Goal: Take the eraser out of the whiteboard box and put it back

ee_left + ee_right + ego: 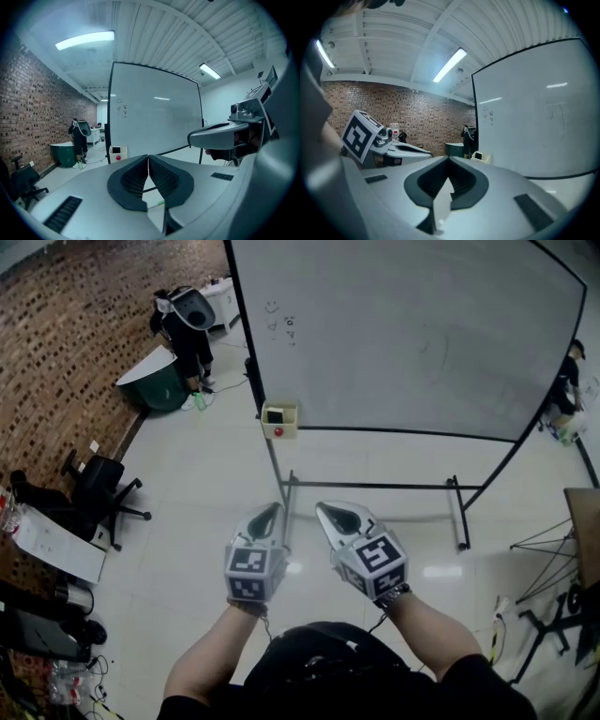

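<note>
I am holding both tools out in front of me, well short of the whiteboard (412, 334). The left hand-held gripper (272, 510) is showing its jaws pressed together at the tips with nothing between them. The right hand-held gripper (328, 512) is pressed together and empty too.

The box (279, 418) is hanging at the whiteboard's lower left corner. In the head view it is lying at about 12 o'clock from my left tool and about 11 o'clock from my right, well apart from both. A dark block, which I am taking for the eraser (275, 415), is sitting in the box's open top. It is too small for me to tell which way its long axis is running.

I am judging the left hand to be the nearer one, since it is lined up almost straight on the box. The reach is going to need that hand carried forward and up, with its jaws spread before they arrive.
</note>
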Demonstrator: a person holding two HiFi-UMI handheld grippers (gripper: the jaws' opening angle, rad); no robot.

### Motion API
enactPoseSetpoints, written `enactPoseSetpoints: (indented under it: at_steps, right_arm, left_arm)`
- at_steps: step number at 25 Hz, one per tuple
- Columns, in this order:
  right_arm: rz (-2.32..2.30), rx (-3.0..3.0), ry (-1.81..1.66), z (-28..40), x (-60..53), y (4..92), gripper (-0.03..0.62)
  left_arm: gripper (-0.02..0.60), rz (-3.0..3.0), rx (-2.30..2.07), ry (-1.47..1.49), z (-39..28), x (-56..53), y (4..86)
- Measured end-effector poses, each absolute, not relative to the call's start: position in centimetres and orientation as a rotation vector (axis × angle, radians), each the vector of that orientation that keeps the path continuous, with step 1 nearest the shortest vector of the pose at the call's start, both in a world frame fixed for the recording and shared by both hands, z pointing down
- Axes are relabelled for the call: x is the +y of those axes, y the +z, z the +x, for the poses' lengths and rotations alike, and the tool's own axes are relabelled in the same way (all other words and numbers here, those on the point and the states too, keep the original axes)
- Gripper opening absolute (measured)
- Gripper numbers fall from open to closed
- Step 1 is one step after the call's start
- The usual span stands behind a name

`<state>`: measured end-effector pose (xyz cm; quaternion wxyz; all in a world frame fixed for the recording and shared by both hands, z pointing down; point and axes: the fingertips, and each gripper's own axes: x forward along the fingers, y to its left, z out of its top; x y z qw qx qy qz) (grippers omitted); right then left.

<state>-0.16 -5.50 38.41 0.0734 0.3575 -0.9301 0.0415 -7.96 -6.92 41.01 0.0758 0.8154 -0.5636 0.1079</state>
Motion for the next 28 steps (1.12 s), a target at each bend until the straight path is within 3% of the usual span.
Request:
enactPoseSetpoints:
  at_steps: [28]
  right_arm:
    - [1.146, -2.723, 0.113, -3.7, -5.3, 38.7, 0.023]
  left_arm:
    - [0.0, 2.503, -1.558, 0.244, -10.9, -7.0, 41.3]
